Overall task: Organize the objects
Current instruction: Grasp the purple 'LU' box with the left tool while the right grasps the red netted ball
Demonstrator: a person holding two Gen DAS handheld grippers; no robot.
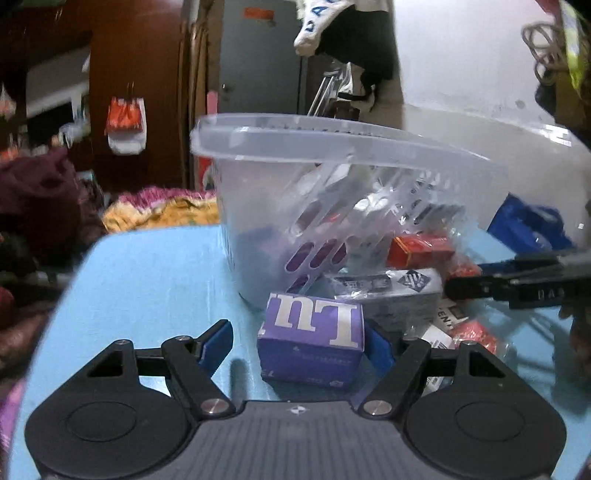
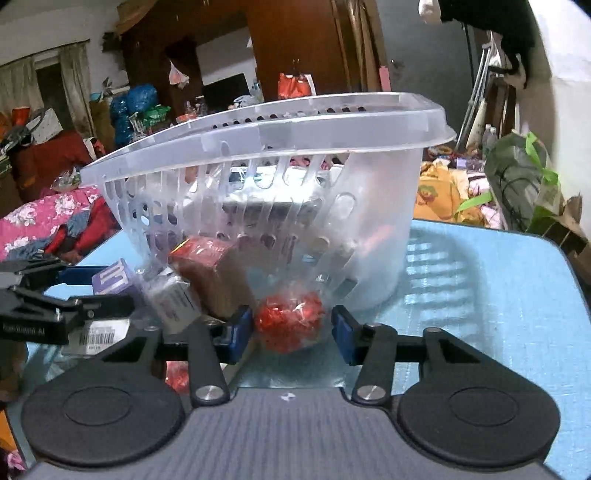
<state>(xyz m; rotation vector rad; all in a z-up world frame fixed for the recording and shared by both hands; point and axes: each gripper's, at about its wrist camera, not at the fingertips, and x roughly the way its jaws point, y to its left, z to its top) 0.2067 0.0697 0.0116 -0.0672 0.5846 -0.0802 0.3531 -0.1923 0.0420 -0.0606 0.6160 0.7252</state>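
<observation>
What lay inside the clear basket [image 2: 369, 206] was smeared behind its slotted wall and could not be made out. The purple box [image 1: 312, 343] hid most of one blue finger [image 1: 380, 350] in the left wrist view. The hanging clothes [image 1: 332, 22] were cut off by the top edge.

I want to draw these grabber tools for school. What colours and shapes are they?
Both look alike. The left tool and the right tool each have a ribbed dark grey body with two big round black discs, black angled link arms joined by shiny silver screws, and flat blue fingers. Seen from the right wrist camera, the left tool has small white lettering on its side.
</observation>
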